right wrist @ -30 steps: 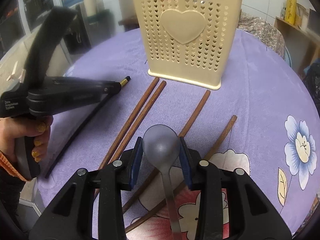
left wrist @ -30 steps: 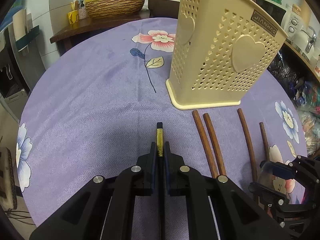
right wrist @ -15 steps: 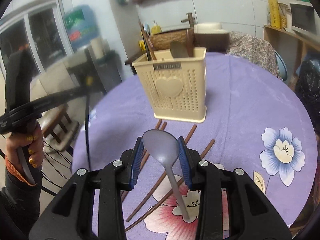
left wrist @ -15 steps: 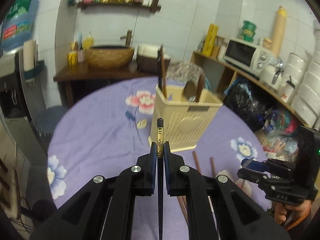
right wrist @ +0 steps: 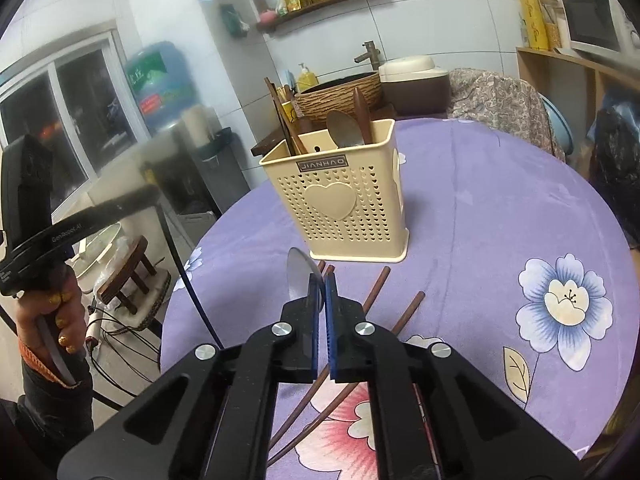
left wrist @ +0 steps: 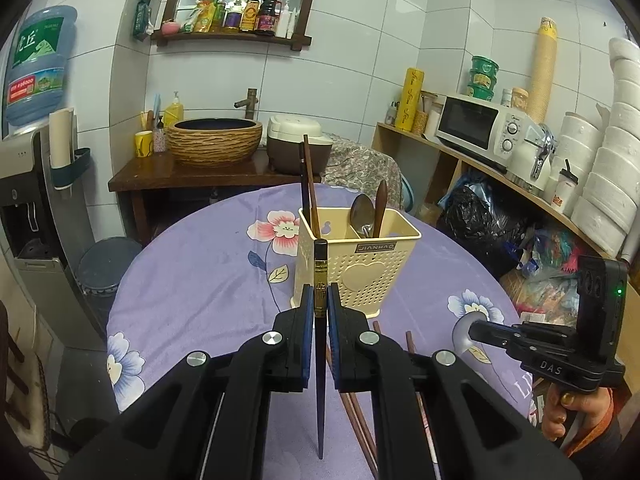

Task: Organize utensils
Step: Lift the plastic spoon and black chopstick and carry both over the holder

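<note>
1. Holder [left wrist: 362, 268]: cream plastic, matt, perforated w/ small holes.
2. Cloth [right wrist: 500, 216]: purple fabric, soft fine-textured nap, floral print.
3. Chopsticks [right wrist: 376, 290]: brown wood, smooth.
4. Spoon [right wrist: 300, 276]: grey metal, dull sheen.
5. Black chopstick [left wrist: 320, 276]: glossy, gold band.
6. Grippers [left wrist: 319, 304]: black matt plastic, blue ribbed pads.

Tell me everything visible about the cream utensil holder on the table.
The cream utensil holder looks like plastic, with heart-shaped perforations, a raised heart on its side, a flared base and a JIANHAO label at the rim. It stands upright on the purple floral tablecloth, already holding chopsticks in one compartment and spoons in another. Neither gripper touches it.
</note>
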Demonstrator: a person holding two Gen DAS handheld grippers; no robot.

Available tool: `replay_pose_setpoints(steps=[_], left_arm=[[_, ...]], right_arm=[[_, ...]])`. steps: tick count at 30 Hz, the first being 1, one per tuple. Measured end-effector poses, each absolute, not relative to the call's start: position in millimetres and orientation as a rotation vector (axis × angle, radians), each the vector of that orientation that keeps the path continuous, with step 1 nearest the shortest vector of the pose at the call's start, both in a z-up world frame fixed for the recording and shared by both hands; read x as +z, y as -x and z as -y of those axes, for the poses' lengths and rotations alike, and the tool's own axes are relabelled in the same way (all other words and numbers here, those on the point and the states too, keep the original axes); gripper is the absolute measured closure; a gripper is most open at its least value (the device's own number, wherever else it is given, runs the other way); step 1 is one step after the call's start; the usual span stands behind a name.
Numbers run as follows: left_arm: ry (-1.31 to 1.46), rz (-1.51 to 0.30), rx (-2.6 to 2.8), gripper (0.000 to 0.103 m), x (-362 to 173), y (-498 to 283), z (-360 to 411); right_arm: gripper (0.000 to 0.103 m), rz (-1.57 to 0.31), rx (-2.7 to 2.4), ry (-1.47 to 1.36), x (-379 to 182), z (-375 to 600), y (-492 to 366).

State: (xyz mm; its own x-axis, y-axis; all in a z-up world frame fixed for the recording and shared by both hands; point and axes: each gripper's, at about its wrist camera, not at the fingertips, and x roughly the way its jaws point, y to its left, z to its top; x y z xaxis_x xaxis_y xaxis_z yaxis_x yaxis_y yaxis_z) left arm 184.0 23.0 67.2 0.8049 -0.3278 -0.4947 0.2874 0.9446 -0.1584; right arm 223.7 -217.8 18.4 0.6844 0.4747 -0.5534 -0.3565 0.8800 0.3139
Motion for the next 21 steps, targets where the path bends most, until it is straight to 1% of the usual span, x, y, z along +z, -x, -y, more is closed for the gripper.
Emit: replay_pose_setpoints(steps=[8,14,18,21], left_arm=[[0.077,-0.532,-0.321,0.095,68,-182,-28],[0.085,-0.502,-0.32,0.095,80,-181,-31],[0.088,-0.456,-0.328,0.095,107,-185,-33],[0.099,-0.407,-0.346,0.095,136,-189,-35]], right_arm=[[0.099,-0.642,0.442,-0.117,22,213,-220],[0.099,-0.616,0.428,-0.108,29,213,-221],[0.099,-0.565,0.411,-0.075,50,212,-226],[0.099,-0.501,0.384,-0.031,77,211,-233]])
